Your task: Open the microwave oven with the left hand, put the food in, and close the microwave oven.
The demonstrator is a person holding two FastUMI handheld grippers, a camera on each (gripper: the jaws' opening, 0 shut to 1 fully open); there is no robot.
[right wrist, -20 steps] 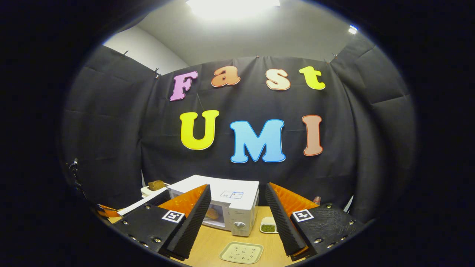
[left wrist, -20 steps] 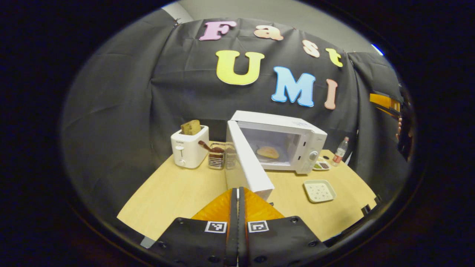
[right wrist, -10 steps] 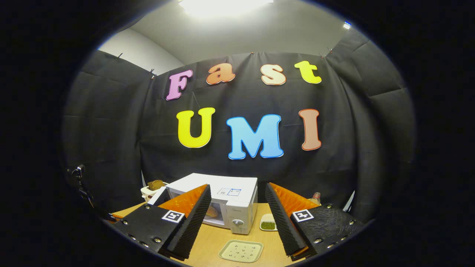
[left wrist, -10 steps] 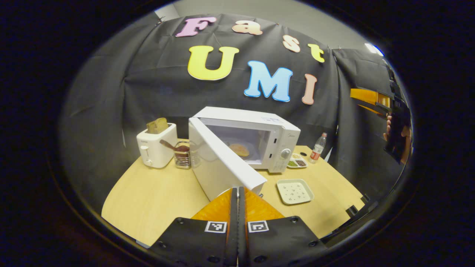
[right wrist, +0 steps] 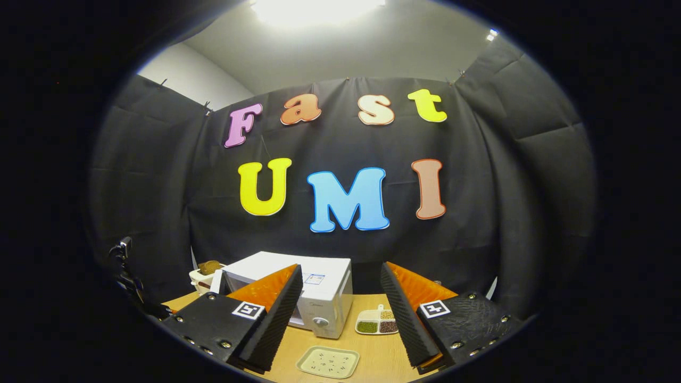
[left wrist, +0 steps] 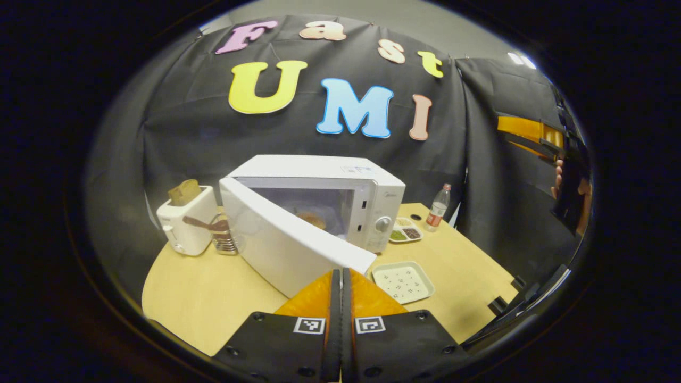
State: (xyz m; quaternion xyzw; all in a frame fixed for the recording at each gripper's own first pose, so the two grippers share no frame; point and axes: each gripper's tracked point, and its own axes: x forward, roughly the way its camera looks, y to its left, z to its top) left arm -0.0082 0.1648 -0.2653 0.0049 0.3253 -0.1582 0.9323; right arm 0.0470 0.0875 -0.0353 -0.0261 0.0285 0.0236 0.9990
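Swinging inward since a second ago, white microwave door [left wrist: 290, 250] stands half-shut on the worktop; left gripper [left wrist: 340, 290], jaws closed, nudges its stiff, light outer edge. Right gripper [right wrist: 340, 308] gapes empty.

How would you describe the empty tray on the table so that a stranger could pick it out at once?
Start at the white microwave on the wooden table. In front of its dial side, alone on bare wood, lies the tray: pale, square, shallow, speckled with dark marks. Unlike the divided dish beside the microwave, it holds no food.
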